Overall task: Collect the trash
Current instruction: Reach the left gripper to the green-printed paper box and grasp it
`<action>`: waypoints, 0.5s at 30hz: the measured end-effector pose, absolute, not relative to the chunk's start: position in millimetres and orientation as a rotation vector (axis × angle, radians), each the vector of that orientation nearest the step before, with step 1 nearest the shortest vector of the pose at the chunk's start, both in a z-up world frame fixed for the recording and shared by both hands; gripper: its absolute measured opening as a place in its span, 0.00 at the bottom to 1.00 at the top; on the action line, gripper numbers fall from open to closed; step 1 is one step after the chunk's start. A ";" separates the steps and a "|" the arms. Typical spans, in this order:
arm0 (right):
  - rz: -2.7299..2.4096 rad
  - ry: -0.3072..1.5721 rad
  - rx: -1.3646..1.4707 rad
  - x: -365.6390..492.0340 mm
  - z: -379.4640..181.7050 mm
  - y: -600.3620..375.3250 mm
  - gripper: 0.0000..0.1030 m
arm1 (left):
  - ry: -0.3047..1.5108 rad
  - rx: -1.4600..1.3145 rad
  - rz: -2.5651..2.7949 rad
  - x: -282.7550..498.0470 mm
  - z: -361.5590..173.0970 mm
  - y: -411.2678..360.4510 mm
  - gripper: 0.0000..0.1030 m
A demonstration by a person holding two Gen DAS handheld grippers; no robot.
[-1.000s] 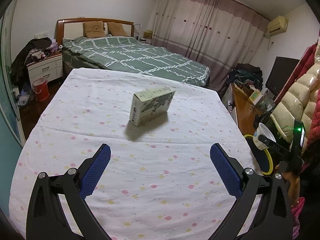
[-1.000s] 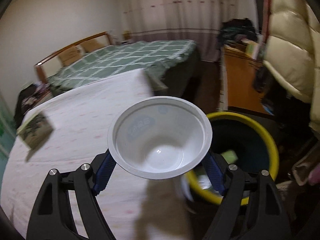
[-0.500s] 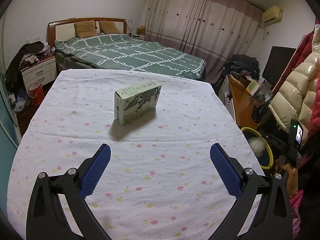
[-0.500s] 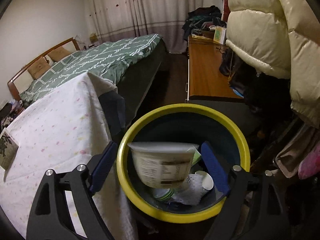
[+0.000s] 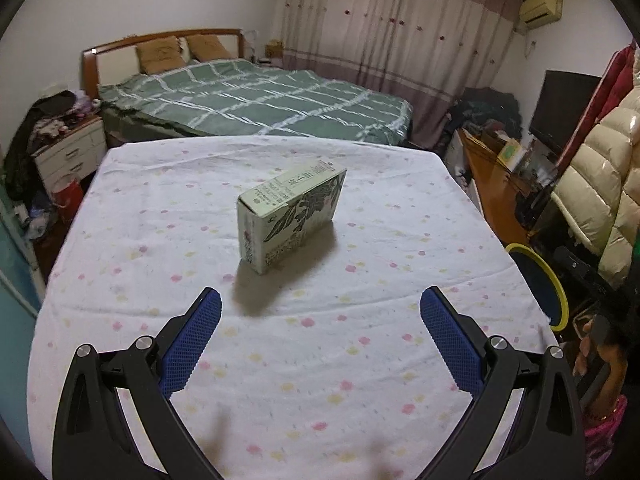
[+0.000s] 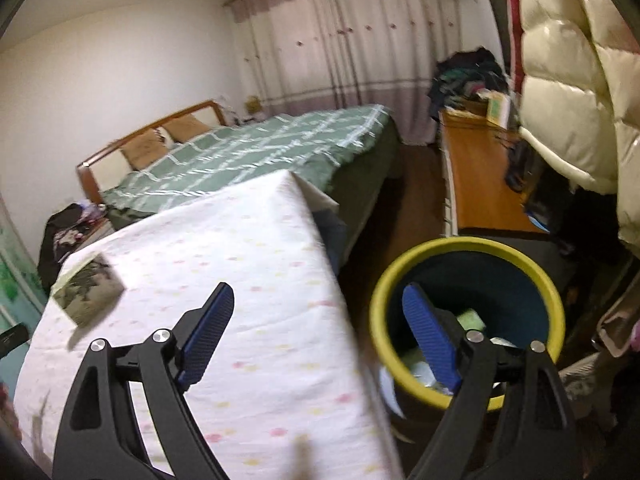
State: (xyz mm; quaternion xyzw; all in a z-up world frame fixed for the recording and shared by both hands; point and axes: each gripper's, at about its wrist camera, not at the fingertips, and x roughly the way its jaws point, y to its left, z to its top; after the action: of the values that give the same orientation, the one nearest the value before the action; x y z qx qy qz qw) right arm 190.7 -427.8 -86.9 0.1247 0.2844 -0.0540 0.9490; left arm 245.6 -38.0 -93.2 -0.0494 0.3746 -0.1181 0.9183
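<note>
Since the pale cardboard carton with a leaf print [image 5: 291,216] stands alone mid-table at 12 o'clock of the left gripper [image 5: 320,334], whose jaws are spread and empty, approach straight and clamp its long faces. Right gripper [image 6: 318,330] (released, jaws just widening, nothing between) leaves free room; the yellow-rimmed dark bin [image 6: 472,248] waits past the table's 3 o'clock edge.

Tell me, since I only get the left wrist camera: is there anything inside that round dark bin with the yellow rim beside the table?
Observer: Yes. The right wrist view looks into the round dark bin with the yellow rim; white and pale green litter lies at the bottom.
Visitor: Is the other gripper carrying something?
Observer: No. The right gripper is open and empty; its jaws have just been opening.
Visitor: Where is it pointing?
Observer: One blue pad is over the white dotted tablecloth, the other over the bin's mouth.
</note>
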 end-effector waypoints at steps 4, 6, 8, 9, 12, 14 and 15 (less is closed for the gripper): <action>-0.082 0.562 0.214 189.8 -88.1 -405.5 0.82 | 0.793 -0.095 -0.256 272.5 -100.9 -30.8 0.95; -0.064 0.570 0.207 191.7 -92.2 -400.1 0.82 | 0.803 -0.087 -0.260 287.7 -104.7 -27.8 0.95; -0.056 0.580 0.209 193.1 -92.5 -397.6 0.82 | 0.809 -0.072 -0.258 300.5 -108.1 -27.0 0.95; -0.055 0.575 0.212 193.0 -92.3 -399.0 0.82 | 0.815 -0.062 -0.260 308.4 -111.0 -28.2 0.95; -0.057 0.586 0.217 195.2 -93.4 -398.7 0.82 | 0.832 -0.044 -0.267 327.2 -119.0 -28.2 0.95; -0.058 0.592 0.218 196.8 -94.5 -399.7 0.82 | 0.842 -0.042 -0.277 337.6 -124.0 -28.0 0.94; -0.057 0.593 0.216 196.9 -94.9 -399.3 0.82 | 0.847 -0.040 -0.280 343.2 -126.9 -27.8 0.92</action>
State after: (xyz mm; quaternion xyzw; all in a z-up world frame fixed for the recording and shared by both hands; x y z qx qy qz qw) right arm 196.9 -399.3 -94.9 0.1062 0.2916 -0.0281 0.9502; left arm 343.2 -27.8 -126.9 -0.0193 0.4097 -0.1356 0.9019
